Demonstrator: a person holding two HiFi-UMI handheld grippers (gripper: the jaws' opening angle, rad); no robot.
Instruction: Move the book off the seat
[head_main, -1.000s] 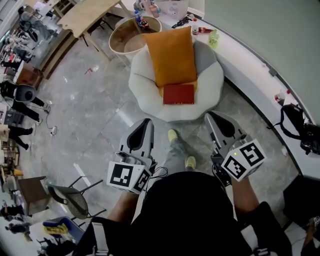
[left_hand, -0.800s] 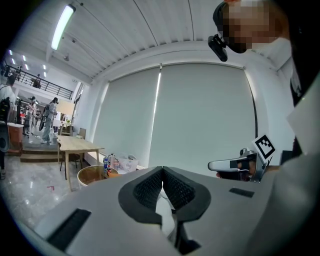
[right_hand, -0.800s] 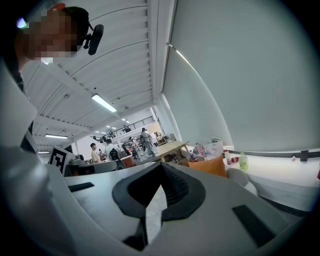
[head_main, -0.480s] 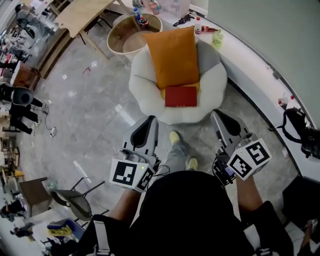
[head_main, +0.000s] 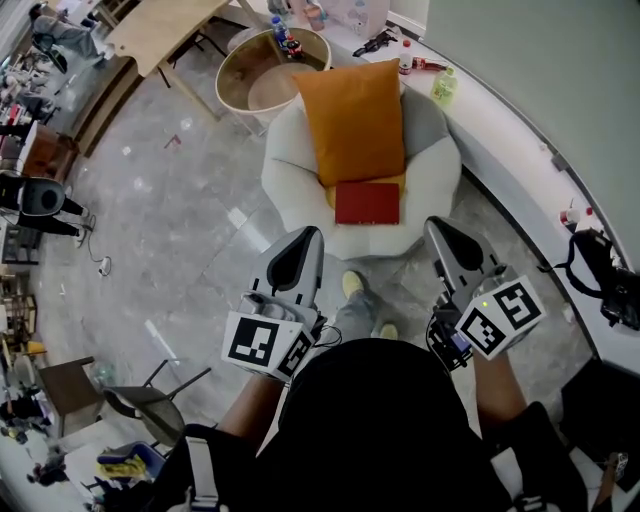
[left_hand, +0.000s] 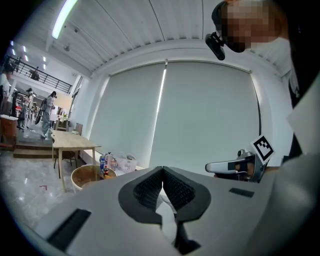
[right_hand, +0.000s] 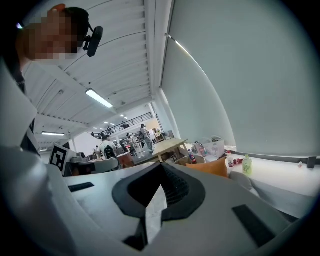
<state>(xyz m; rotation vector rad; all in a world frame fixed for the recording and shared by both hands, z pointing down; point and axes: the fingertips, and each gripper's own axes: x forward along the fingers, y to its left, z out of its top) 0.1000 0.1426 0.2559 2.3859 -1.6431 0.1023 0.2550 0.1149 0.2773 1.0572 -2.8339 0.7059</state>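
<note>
Book (head_main: 367, 203) lies on seat (head_main: 290, 175) front, long side crosswise, ahead between left gripper (head_main: 311, 234) and right gripper (head_main: 437, 226), both closed, empty.

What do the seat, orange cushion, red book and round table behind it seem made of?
The seat looks like padded white fabric: matte, with puffy lobes. The orange cushion seems soft matte cloth. The red book has a flat, dull cover, perhaps card or cloth; too small to tell. The round table appears light wood, judging by its tan rim.
</note>
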